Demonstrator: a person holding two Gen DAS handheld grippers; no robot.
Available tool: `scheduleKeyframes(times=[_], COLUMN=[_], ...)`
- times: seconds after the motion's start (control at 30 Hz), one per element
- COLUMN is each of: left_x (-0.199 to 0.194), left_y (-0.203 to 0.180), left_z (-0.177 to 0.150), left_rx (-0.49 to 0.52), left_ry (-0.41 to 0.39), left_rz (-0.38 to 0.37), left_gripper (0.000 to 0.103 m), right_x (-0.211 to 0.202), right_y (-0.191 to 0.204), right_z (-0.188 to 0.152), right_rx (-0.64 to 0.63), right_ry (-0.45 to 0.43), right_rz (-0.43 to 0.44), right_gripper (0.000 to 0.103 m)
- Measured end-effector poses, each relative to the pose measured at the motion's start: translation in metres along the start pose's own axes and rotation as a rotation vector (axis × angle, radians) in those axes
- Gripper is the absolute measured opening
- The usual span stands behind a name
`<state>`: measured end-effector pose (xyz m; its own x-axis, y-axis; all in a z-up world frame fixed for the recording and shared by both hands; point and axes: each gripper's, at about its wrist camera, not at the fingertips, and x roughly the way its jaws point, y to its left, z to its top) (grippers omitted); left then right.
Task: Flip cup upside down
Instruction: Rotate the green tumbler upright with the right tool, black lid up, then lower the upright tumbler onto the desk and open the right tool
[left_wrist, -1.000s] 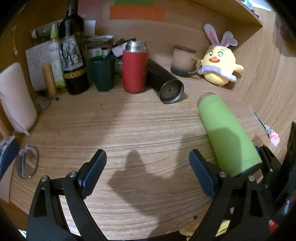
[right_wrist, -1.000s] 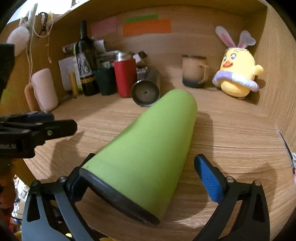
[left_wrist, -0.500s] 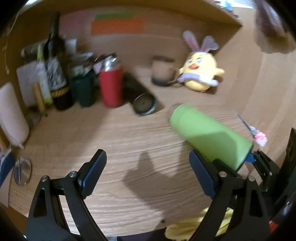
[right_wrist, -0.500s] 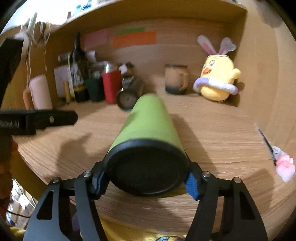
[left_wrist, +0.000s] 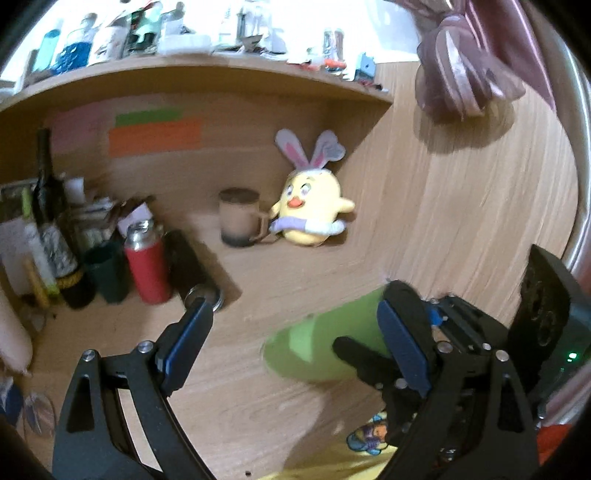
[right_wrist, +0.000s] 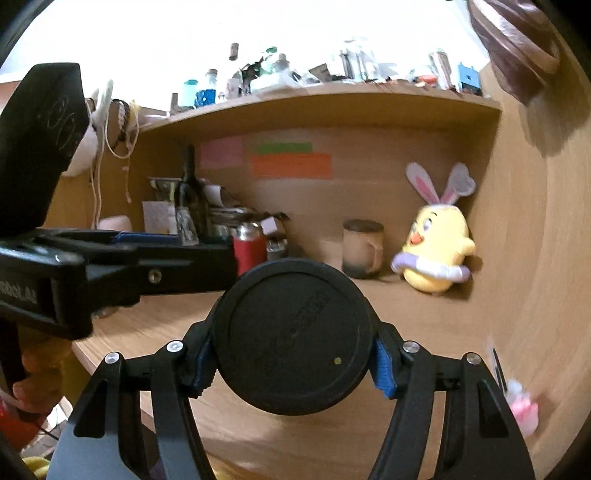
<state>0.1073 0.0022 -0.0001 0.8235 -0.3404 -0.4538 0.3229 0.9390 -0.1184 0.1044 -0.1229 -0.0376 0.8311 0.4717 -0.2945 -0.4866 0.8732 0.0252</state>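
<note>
The green cup (left_wrist: 325, 343) with a black base (right_wrist: 295, 336) is held off the wooden desk, lying roughly level. My right gripper (right_wrist: 291, 358) is shut on it near the base, whose round black bottom fills the middle of the right wrist view. In the left wrist view the cup's green body points left, partly hidden behind my left finger and the right gripper (left_wrist: 373, 354). My left gripper (left_wrist: 295, 332) is open and empty, raised above the desk just left of the cup. It shows as a black bar in the right wrist view (right_wrist: 110, 266).
At the back of the desk (left_wrist: 288, 273) stand a wine bottle (left_wrist: 51, 225), a dark green cup (left_wrist: 109, 273), a red flask (left_wrist: 146, 266), a lying black tumbler (left_wrist: 195, 273), a brown mug (left_wrist: 238, 218) and a yellow plush chick (left_wrist: 310, 210). A wooden side wall (left_wrist: 461, 206) is at right.
My right gripper has lifted the green cup off the desk and turned it so its black base faces the camera. My left gripper has risen and tilted up.
</note>
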Motion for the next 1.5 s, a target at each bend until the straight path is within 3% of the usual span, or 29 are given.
scheduleKeyframes(times=[0.37,0.5,0.6,0.7,0.83,0.97,1.07,1.13,1.3,1.5], left_x=[0.040,0.049,0.053,0.057,0.057,0.056,0.048,0.042,0.008,-0.038], left_y=[0.053,0.066,0.072,0.076,0.070,0.066,0.064,0.061,0.045,0.019], left_z=[0.040,0.046,0.048,0.048,0.048,0.051,0.052,0.052,0.042,0.014], left_rx=[-0.107,-0.108,-0.103,-0.114,-0.086,-0.065,-0.066,-0.063,-0.055,-0.032], left_ry=[0.099,0.102,0.097,0.105,0.083,0.085,0.065,0.050,-0.003,-0.077], left_rz=[-0.031,0.039,0.086,0.044,0.068,0.110,0.096,0.094,0.135,0.243], left_gripper=[0.093,0.093,0.093,0.093,0.094,0.093,0.093,0.093,0.093,0.098], right_x=[0.057,0.077,0.091,0.099,0.104,0.098,0.085,0.071,0.029,-0.020], right_y=[-0.001,0.001,0.001,-0.002,-0.010,-0.009,-0.008,-0.010,-0.017,-0.031], right_z=[0.036,0.043,0.042,0.033,0.024,0.024,0.026,0.028,0.033,0.031], right_rx=[-0.018,-0.021,-0.008,0.015,0.054,0.033,0.016,0.010,0.010,0.033], right_ry=[0.049,0.079,0.108,0.140,0.169,0.183,0.179,0.159,0.096,0.032], right_rz=[0.078,0.096,0.117,0.131,0.153,0.146,0.154,0.148,0.113,0.048], right_gripper=[0.063,0.063,0.063,0.063,0.063,0.063,0.072,0.083,0.091,0.092])
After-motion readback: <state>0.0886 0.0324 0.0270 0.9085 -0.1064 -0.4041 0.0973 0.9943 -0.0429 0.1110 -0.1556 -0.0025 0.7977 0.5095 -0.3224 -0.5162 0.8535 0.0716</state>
